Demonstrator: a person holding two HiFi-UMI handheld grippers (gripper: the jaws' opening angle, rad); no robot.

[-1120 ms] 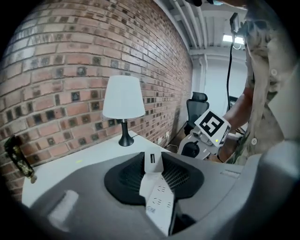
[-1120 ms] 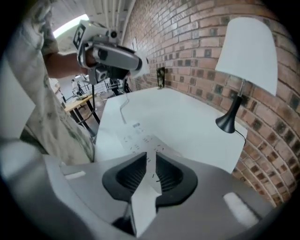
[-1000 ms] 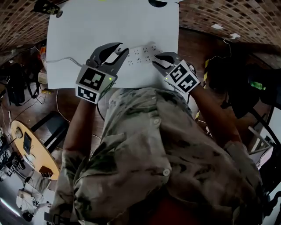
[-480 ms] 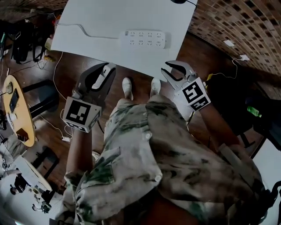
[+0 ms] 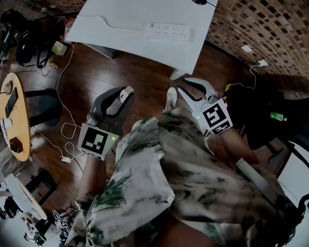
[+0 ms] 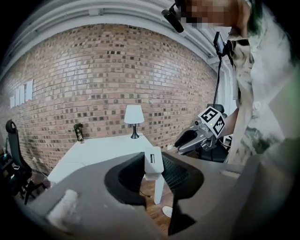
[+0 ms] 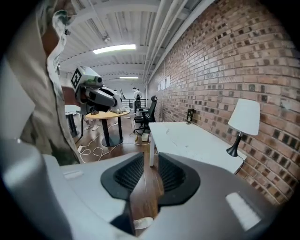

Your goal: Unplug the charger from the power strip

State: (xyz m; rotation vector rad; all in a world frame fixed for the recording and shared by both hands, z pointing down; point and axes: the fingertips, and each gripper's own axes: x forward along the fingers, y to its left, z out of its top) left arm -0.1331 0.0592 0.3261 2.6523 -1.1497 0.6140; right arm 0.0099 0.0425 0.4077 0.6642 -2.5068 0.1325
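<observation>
Off the near edge of the white table point(image 5: 125, 14), the left gripper point(image 5: 124, 92) has its jaws clamped on the white charger point(image 6: 153, 162). The power strip point(image 5: 169, 31) lies on the table's top toward its right side, well apart from the charger. The right gripper point(image 5: 186, 87) hangs off the table's near right corner, jaws apart with nothing between them.

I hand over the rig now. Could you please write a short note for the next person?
Left gripper: shut on the white charger.
Right gripper: open, nothing between its jaws.
Power strip: on the white table, away from both grippers, with no plug visible in it.
Done: charger is out of the strip.
Left: probably only to set the charger down.
</observation>
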